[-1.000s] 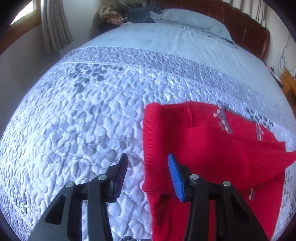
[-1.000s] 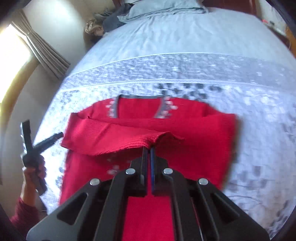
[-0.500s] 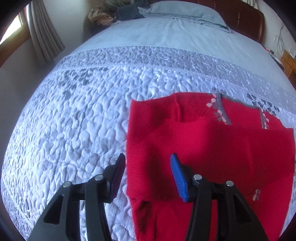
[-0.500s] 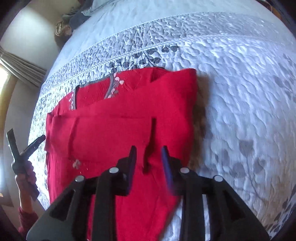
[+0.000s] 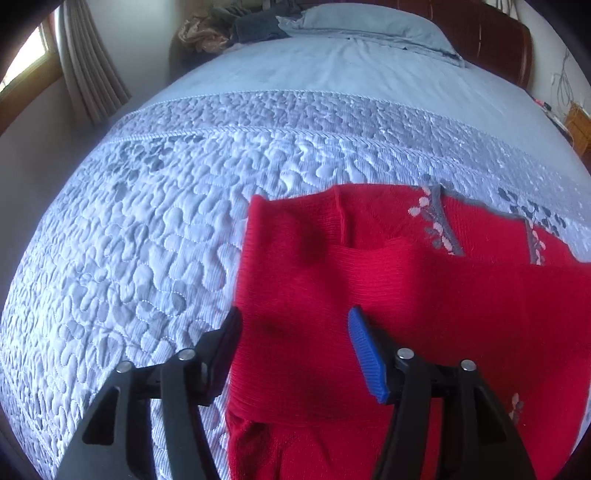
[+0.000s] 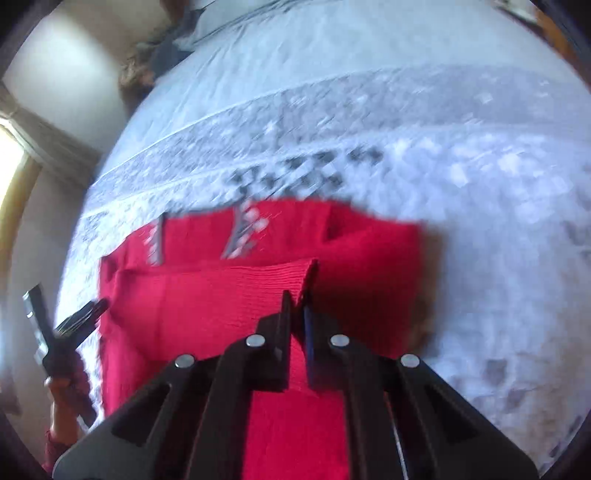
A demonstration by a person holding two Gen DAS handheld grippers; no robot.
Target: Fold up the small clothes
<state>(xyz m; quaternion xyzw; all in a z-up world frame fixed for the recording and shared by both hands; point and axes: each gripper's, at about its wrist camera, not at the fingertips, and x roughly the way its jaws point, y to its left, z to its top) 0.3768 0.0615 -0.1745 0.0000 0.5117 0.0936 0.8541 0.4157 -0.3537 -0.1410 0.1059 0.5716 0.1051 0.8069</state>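
Note:
A red knitted sweater with a grey flowered neckline lies flat on the quilted bedspread, one sleeve folded across its chest. My left gripper hovers over the sweater's left edge. Its jaws are opening, the fabric lies below them, and the pads do not press on it. In the right wrist view the same sweater is blurred. My right gripper is shut at the folded sleeve's cuff, which lifts up to its tips. The left gripper shows at the far left, held by a hand.
The pale blue bed stretches far behind the sweater, with a pillow and a heap of clothes at the wooden headboard. A curtain and window are at the left. A wooden stand is at the right.
My left gripper slid right over the sweater's edge and its jaws spread wider. My right gripper let the sleeve go, stood open half a second ago, and has shut again at the cuff.

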